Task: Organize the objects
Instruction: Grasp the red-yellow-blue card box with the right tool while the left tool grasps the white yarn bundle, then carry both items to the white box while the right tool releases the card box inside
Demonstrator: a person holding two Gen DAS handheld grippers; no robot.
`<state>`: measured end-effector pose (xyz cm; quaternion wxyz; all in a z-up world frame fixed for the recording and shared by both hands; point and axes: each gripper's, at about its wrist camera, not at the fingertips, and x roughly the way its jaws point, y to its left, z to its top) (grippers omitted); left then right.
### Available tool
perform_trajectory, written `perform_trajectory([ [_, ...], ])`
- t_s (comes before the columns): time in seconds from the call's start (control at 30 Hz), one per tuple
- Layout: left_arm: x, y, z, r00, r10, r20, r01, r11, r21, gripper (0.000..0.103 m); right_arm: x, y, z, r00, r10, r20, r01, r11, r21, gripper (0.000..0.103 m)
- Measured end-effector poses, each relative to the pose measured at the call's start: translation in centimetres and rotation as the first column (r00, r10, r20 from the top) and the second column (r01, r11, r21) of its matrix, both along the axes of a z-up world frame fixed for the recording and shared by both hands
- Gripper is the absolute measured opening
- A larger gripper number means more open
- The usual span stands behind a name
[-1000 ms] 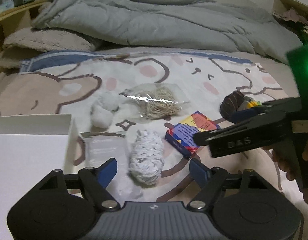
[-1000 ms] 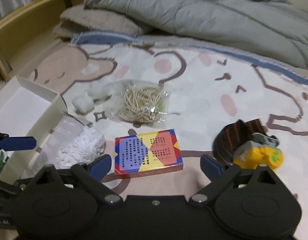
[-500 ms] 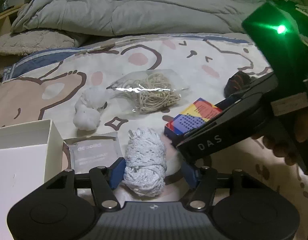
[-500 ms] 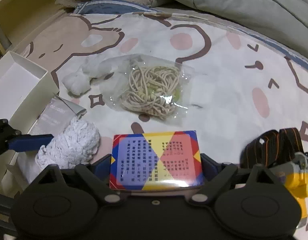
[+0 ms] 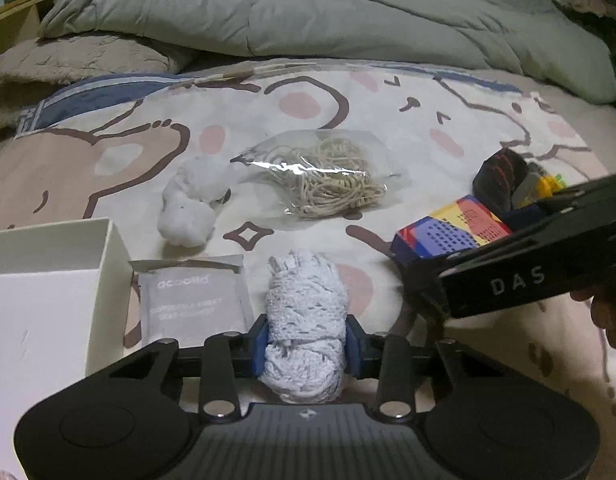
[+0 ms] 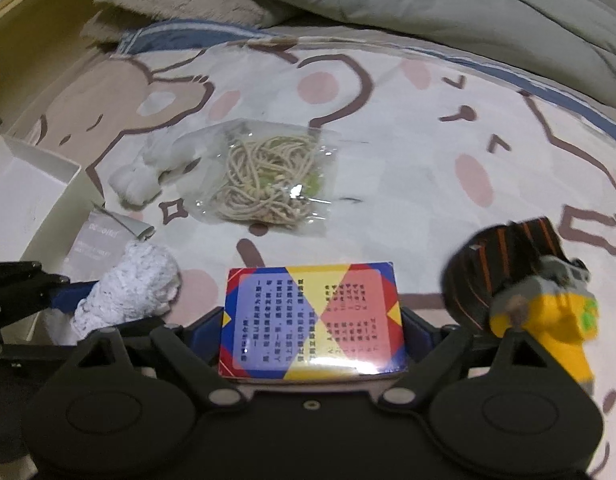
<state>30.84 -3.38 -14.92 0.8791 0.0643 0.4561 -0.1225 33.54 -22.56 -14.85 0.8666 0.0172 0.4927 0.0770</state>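
Observation:
My left gripper (image 5: 306,338) is shut on a white knitted bundle (image 5: 306,312), which lies on the bed sheet; the bundle also shows in the right wrist view (image 6: 128,288). My right gripper (image 6: 311,324) is shut on a colourful card box (image 6: 311,320), its blue pads pressed against both sides; the box also shows in the left wrist view (image 5: 447,232). An open white box (image 5: 44,280) stands at the left.
On the sheet lie a grey sachet (image 5: 192,300), a bag of beige cord (image 5: 327,178), white cotton balls (image 5: 188,204) and a dark strap with a yellow toy (image 6: 527,292). A grey duvet (image 5: 308,12) fills the back.
Both grippers moved forward and closed: the left onto the white bundle, the right onto the colourful box. Both were open one second ago.

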Motion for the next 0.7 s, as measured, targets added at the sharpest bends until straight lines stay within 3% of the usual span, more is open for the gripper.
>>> perform_trajectory([
  [0.2,-1.8,0.7,2.4,0.999,0.007,0.035,-0.006,0.999,-0.035,0.038,-2.3,-0.2,1.6,0.996,-0.076,0.039,0.075,0.997,0.025,0.089],
  [0.4,-3.8,2.2,6.2,0.997,0.007,0.081,0.001,0.996,-0.088,0.038,-5.6,0.0,4.9,0.982,-0.160,0.099,0.155,0.986,0.059,0.089],
  [0.7,-6.6,6.1,10.7,0.993,0.035,0.112,-0.022,0.994,-0.108,0.038,-9.1,1.8,9.6,0.954,-0.268,0.137,0.250,0.959,0.131,0.090],
])
